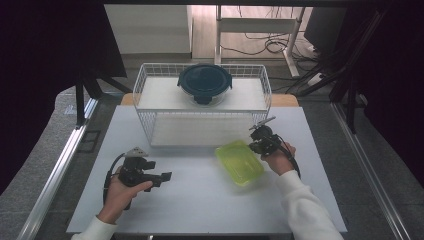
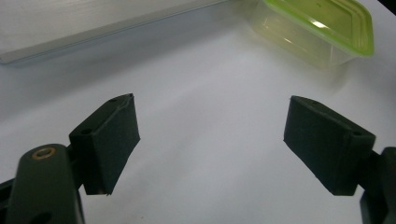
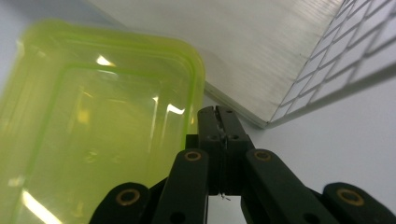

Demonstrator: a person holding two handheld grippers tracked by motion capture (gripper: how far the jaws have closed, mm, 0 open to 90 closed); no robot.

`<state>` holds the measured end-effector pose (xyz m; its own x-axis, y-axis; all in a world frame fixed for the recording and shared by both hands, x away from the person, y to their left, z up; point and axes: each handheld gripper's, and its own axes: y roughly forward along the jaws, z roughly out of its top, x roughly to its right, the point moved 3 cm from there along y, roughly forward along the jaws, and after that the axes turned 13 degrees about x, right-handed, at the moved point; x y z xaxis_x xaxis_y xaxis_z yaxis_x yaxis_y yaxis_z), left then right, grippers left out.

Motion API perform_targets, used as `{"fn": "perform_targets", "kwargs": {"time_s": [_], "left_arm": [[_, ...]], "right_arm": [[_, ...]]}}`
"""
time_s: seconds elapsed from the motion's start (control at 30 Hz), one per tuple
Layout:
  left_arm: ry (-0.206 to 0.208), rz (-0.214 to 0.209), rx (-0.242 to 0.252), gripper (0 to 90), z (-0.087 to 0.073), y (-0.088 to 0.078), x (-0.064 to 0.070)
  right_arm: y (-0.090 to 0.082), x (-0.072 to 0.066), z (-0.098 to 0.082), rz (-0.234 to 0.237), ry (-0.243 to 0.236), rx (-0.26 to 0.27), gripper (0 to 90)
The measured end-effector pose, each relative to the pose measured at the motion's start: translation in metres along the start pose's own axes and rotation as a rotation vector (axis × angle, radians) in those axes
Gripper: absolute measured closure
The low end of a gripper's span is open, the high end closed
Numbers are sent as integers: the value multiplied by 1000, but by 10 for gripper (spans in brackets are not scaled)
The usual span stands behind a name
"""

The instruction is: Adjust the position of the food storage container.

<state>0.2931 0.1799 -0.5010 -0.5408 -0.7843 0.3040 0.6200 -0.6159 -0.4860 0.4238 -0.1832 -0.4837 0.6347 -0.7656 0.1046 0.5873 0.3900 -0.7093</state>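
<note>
High view: the rectangular clear plastic container with a lime-green lid [image 1: 239, 162] is lying on the white worktop [image 1: 200, 200], in front of the white wire basket [image 1: 150, 125]. The right claw [image 1: 256, 143] is sitting just beside its right edge.

Left gripper view: the left claw [image 2: 212, 144] is standing wide open, holding nothing.

Right gripper view: the right claw's jaws are pressing together, empty, beside the lid's corner.
</note>
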Motion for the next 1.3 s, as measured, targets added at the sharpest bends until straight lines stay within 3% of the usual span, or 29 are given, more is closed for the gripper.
{"fn": "perform_targets", "kwargs": {"time_s": [0.17, 0.3, 0.5, 0.63, 0.83, 1.3], "left_arm": [[5, -8, -10, 178, -1, 3, -1], [-4, -1, 1, 178, -3, 0, -3], [-14, 14, -3, 181, -8, -3, -5], [-20, 14, -6, 181, -8, -3, -4], [-19, -1, -23, 181, -10, 2, 0], [-32, -9, -22, 181, -10, 0, -6]], "right_arm": [[9, 1, -3, -28, -48, -30, 887], [12, 1, -3, -2, -58, -34, 887], [14, -4, 2, 49, -135, -65, 888], [14, -17, 6, 82, -179, -66, 888], [15, -33, 8, 126, -210, -64, 888], [20, -89, 12, 271, -327, -41, 888]]}}
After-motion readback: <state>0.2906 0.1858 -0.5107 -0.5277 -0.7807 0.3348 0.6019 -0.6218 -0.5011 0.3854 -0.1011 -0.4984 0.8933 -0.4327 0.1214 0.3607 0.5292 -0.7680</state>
